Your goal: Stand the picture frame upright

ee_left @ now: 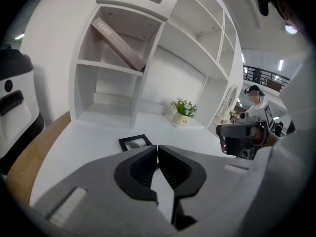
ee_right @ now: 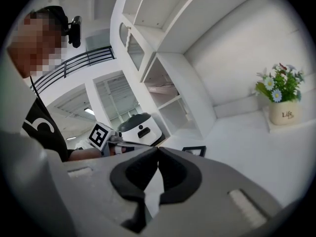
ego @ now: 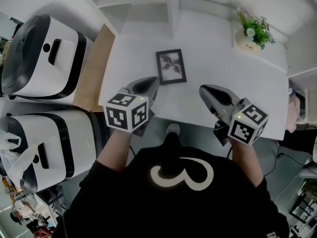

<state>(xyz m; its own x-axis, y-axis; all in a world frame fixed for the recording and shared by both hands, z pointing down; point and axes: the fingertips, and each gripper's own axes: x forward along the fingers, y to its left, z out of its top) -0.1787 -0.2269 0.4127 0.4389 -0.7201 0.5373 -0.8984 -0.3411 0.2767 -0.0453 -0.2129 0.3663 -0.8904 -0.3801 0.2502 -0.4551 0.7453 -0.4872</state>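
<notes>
Picture frame (ego: 171,67) flat on the bench (ego: 213,38), both your grippers empty.
Head view: it lies just beyond your left gripper (ego: 152,81), ahead-left of your right gripper (ego: 203,89). Left gripper view: fingers (ee_left: 143,169) pressed together, frame just past their tips. Right gripper view: fingers (ee_right: 175,174) together, frame beyond, slightly right.

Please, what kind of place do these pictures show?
Probably a home-style desk corner staged inside a larger hall. White shelves rise behind a white table with a potted plant and a picture frame lying flat, yet a balcony railing shows beyond.
</notes>
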